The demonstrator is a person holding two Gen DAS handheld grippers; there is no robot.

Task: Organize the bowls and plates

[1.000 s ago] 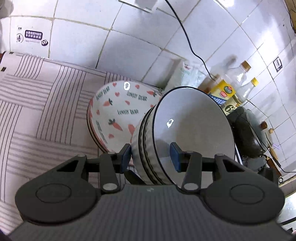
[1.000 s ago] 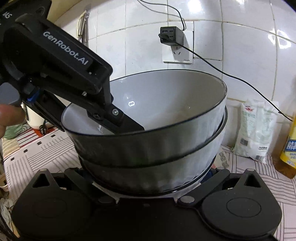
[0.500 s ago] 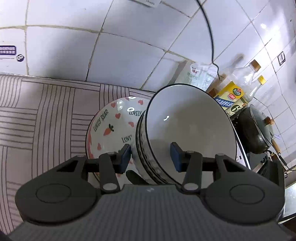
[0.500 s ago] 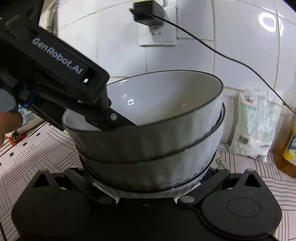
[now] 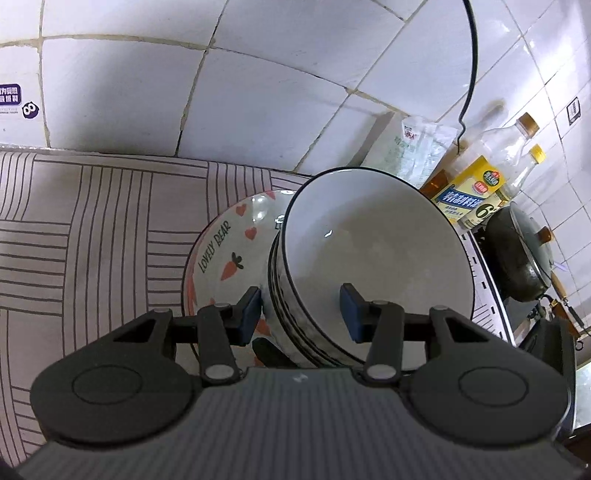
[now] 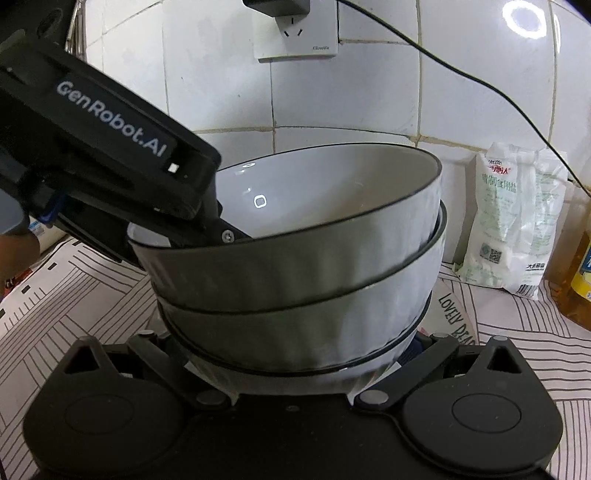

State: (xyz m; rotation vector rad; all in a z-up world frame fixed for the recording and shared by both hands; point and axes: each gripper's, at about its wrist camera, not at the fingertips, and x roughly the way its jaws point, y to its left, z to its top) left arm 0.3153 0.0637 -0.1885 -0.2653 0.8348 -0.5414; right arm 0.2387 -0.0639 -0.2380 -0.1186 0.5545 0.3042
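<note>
A stack of white bowls with black rims (image 5: 376, 258) hangs over a carrot-print plate (image 5: 229, 251) that lies on the striped cloth. My left gripper (image 5: 301, 314) straddles the near rim of the stack, one blue pad (image 5: 249, 314) outside and one inside; the jaws stand apart around the wall. In the right wrist view the same bowl stack (image 6: 295, 266) fills the frame, and my right gripper (image 6: 295, 350) holds it low at the base from both sides; its fingertips are hidden under the bowls. The left gripper's body (image 6: 110, 147) reaches into the top bowl.
The tiled wall (image 5: 258, 92) stands close behind. A salt bag (image 6: 517, 218), oil bottles (image 5: 476, 184) and a dark pot (image 5: 524, 258) stand to the right. A wall socket (image 6: 295, 33) with a black cable is above. Striped cloth (image 5: 92, 221) spreads to the left.
The bowl stack, held by both grippers, has moved toward the wall and now covers more of the carrot-print plate. The grip looks unchanged.
</note>
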